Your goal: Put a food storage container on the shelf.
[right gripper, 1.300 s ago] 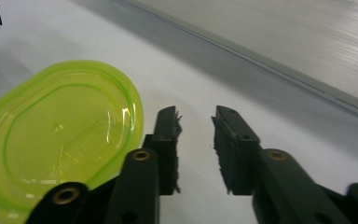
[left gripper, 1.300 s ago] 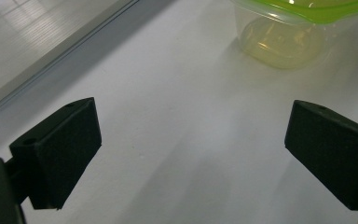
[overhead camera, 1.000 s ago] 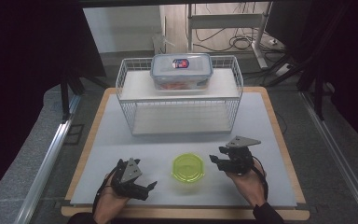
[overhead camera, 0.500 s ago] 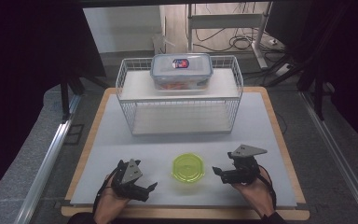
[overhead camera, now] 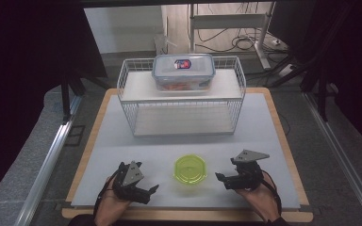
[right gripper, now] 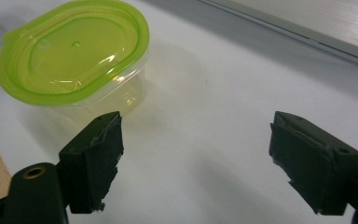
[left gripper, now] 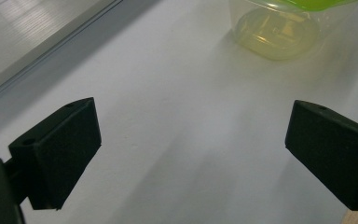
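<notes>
Green-lidded container [overhead camera: 190, 168] sits on the white tabletop [overhead camera: 122, 136] near its front edge, between the two hands and touching neither. Its clear body looks empty in the right gripper view, though the tinted lid [right gripper: 72, 51] blurs anything beneath. In the left gripper view the tub is cut off by the top edge, so just its lower wall and a sliver of lid appear.

Left hand-held gripper [overhead camera: 141, 190] lies low at the front left, jaws spread wide with bare tabletop between them. Right hand-held gripper [overhead camera: 226, 179] rests at the front right, jaws equally wide apart and holding nothing; its left jaw sits just beside the tub without touching. The person's hands are partly cropped by the bottom of the high view.

Farther back stands a white wire rack [overhead camera: 181, 101] with a shelf, well apart from the tub. On top of it rests a clear box with a blue-rimmed lid [overhead camera: 184, 70]; something orange shows inside, too small to identify, and the label on its lid cannot be read. Dark surroundings hide most of the room beyond; cables [overhead camera: 245, 42] lie on the floor behind.
</notes>
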